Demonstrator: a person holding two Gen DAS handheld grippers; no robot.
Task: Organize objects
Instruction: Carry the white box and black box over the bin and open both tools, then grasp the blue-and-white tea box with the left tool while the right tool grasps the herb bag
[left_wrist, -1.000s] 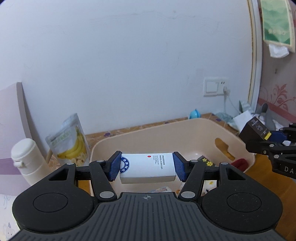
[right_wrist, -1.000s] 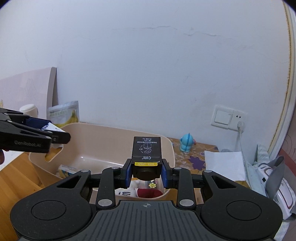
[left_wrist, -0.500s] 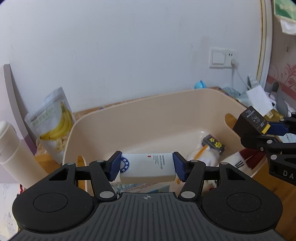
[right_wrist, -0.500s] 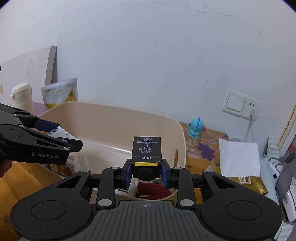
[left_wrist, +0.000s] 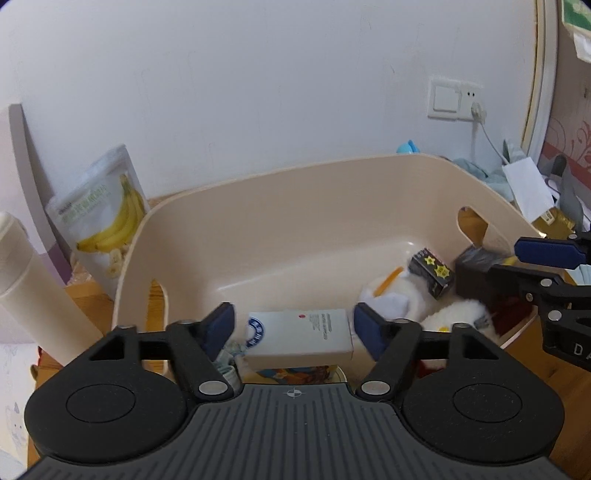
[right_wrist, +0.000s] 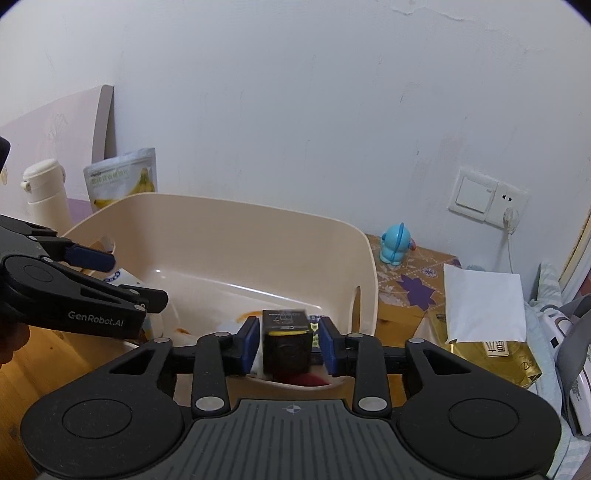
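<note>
The left hand-held gripper (left_wrist: 293, 326) has its blue pads spread apart, with gaps on both sides of the white box (left_wrist: 299, 339), which sits between them over the near end of the beige bin (left_wrist: 295, 206). The right hand-held gripper (right_wrist: 288, 341) is likewise parted, its pads clear of the blurred black box (right_wrist: 286, 343) at the bin's right end. Inside the bin lie a white plush toy (left_wrist: 391, 291) and a small black starred carton (left_wrist: 432, 271). A banana snack pouch (left_wrist: 101, 218) and a cream bottle (right_wrist: 46, 195) stand behind on the worktop (right_wrist: 402, 284).

The tub (left_wrist: 258, 221) is bare at its back (toys (left_wrist: 406, 295) crowd the right end).
</note>
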